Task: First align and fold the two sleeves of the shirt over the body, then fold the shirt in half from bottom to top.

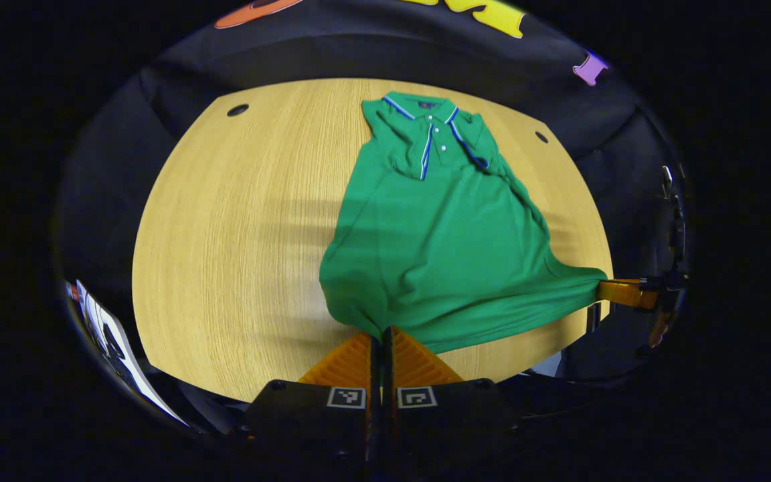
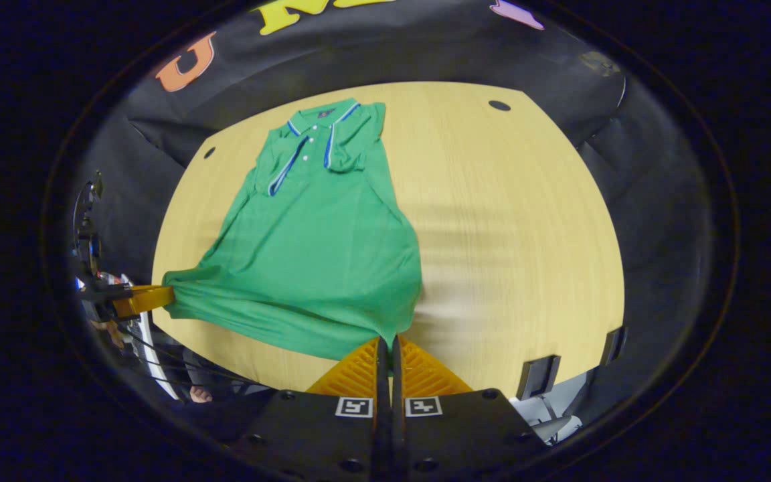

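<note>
Pinching the green shirt's point(image 1: 439, 248) two bottom corners, left gripper point(image 1: 381, 333) and right gripper point(image 2: 389, 343) both clamped on fabric, table point(image 1: 238, 221) underneath.

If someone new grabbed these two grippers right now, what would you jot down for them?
Left gripper: shut on the shirt, pinching one bottom corner of its hem.
Right gripper: shut on the other bottom corner.
The shirt lies on the table, collar at the far end, hem pulled taut between the two grippers near the front edge.
Done: both sleeves look folded in over the body.
Left: carry the hem up to the collar to fold the shirt in half, then release.
</note>
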`<control>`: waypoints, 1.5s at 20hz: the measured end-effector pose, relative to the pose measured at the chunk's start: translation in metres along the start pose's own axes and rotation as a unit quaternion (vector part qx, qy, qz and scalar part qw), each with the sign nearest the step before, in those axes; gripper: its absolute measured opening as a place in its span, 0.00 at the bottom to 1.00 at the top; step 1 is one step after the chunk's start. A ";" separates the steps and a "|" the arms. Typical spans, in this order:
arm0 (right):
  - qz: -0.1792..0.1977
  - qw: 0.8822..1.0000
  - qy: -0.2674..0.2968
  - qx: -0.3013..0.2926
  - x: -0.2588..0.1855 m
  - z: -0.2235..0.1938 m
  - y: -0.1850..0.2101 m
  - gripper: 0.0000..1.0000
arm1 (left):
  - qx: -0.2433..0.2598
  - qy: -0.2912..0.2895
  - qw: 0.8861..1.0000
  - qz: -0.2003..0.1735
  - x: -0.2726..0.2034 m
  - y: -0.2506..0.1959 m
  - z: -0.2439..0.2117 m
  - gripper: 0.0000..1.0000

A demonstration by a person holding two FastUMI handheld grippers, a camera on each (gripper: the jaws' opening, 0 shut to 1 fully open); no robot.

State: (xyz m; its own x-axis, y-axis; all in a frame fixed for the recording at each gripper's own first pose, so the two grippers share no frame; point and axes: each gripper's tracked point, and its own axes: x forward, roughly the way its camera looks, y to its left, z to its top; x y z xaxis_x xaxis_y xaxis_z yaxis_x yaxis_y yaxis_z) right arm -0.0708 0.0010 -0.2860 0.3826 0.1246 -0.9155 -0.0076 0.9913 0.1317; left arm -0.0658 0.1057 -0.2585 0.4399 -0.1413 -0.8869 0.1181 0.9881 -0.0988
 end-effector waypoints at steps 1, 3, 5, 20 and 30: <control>0.002 1.000 -0.013 0.000 -0.006 0.016 0.001 0.03 | 0.003 -0.017 1.000 -0.001 -0.002 -0.001 0.017 0.04; 0.000 0.999 -0.040 -0.003 -0.016 0.050 0.002 0.03 | 0.012 -0.045 0.999 -0.001 -0.007 -0.002 0.051 0.03; -0.006 0.998 -0.063 -0.013 -0.022 0.084 0.003 0.03 | 0.021 -0.068 0.997 0.001 -0.009 -0.001 0.080 0.03; -0.023 0.982 -0.185 -0.008 0.016 0.318 0.019 0.03 | 0.067 -0.200 0.977 0.024 0.048 0.007 0.297 0.03; -0.007 0.982 -0.186 0.003 0.164 0.391 0.013 0.00 | 0.023 -0.180 0.982 0.060 0.197 0.057 0.332 0.03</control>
State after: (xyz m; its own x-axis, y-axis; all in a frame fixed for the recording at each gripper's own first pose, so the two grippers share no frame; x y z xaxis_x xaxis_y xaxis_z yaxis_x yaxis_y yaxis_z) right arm 0.3530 0.0169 -0.2855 0.6940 0.0855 -0.7148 0.0052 0.9923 0.1238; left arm 0.3232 0.1139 -0.2889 0.7377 -0.0452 -0.6736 0.0835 0.9962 0.0246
